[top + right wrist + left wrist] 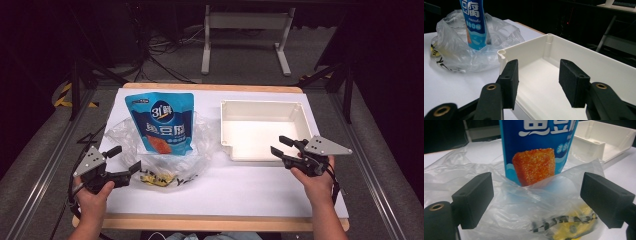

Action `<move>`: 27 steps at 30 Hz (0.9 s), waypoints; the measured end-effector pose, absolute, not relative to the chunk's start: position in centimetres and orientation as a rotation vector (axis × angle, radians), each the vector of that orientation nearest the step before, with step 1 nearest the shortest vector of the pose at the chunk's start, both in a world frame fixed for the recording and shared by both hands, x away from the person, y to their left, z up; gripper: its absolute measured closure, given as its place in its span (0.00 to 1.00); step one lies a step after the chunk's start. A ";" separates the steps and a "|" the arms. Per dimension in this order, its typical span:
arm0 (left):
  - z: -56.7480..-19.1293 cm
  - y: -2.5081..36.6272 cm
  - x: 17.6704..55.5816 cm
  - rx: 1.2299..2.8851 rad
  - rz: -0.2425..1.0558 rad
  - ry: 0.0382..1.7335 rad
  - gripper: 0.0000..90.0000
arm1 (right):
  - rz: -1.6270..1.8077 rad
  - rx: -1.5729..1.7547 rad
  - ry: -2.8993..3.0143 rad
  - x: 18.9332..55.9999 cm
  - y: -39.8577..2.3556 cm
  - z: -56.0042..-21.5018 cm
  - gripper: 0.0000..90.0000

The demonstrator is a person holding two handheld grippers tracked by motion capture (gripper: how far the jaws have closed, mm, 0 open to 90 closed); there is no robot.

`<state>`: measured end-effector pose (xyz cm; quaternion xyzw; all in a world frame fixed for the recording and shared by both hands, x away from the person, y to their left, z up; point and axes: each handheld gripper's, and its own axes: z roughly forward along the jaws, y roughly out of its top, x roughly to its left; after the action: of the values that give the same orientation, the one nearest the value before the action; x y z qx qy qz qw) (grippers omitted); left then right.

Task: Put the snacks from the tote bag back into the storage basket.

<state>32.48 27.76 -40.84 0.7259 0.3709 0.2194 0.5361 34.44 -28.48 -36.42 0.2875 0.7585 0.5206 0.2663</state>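
A blue food pouch (162,122) with white characters and a picture of an orange cube stands upright in a crumpled clear plastic bag (197,150) left of centre on the white table top. My left gripper (126,158) is at the bag's near left side. Its jaws are open, facing the bag (529,205) and the pouch (536,157), and the pads do not press on anything. To the right lies a white rectangular tray (227,125), with nothing in it. My right gripper (278,145) hovers open at the tray's near right rim (524,53), one jaw over the wall and one over the inside.
Something yellow with black print (571,226) lies inside the bag at its near side. The table's wooden front edge (210,222) runs just ahead of the person's wrists. Beyond the table are a dark floor, cables and a white stand (245,35).
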 end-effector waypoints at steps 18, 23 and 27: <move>-40.6 28.2 31.7 1.710 0.525 0.872 0.13 | 1.411 0.788 2.057 34.6 -28.2 -36.0 0.53; -40.6 28.0 31.7 1.729 0.531 0.867 0.13 | 1.438 0.750 2.069 34.7 -27.8 -35.1 0.53; -40.6 28.0 31.8 1.724 0.533 0.866 0.13 | 1.451 0.720 2.083 35.1 -27.1 -33.8 0.51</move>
<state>31.82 27.98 -40.59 0.7250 0.3641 0.2244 0.5398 35.06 -27.10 -33.84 0.2641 0.7647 0.5325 0.2489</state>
